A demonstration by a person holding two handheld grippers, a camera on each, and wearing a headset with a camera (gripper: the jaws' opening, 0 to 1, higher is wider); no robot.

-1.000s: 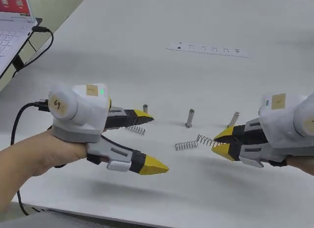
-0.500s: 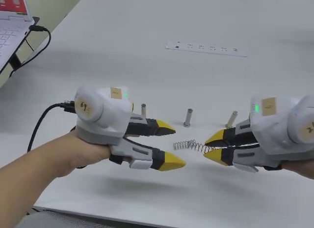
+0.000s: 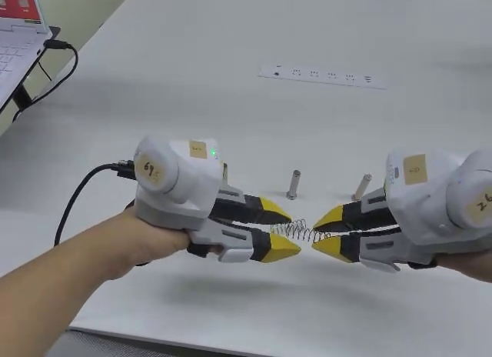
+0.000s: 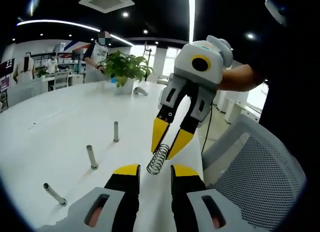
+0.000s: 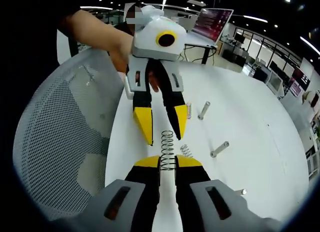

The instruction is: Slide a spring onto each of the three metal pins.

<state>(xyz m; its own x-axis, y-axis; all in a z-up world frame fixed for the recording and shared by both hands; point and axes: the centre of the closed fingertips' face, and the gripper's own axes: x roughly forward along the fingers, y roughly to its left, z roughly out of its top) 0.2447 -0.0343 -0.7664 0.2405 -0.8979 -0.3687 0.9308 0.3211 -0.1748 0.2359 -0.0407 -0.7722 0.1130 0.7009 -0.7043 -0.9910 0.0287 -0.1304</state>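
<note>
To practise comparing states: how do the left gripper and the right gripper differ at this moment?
The right gripper is shut on one end of the spring; the left gripper is open, with its jaws on either side of the spring's free end. In the head view the left gripper points right, while the right gripper points left. Both have yellow jaw tips and white bodies, and they meet tip to tip.

Spring point(image 5: 168, 143) end hidden between right jaws
</note>
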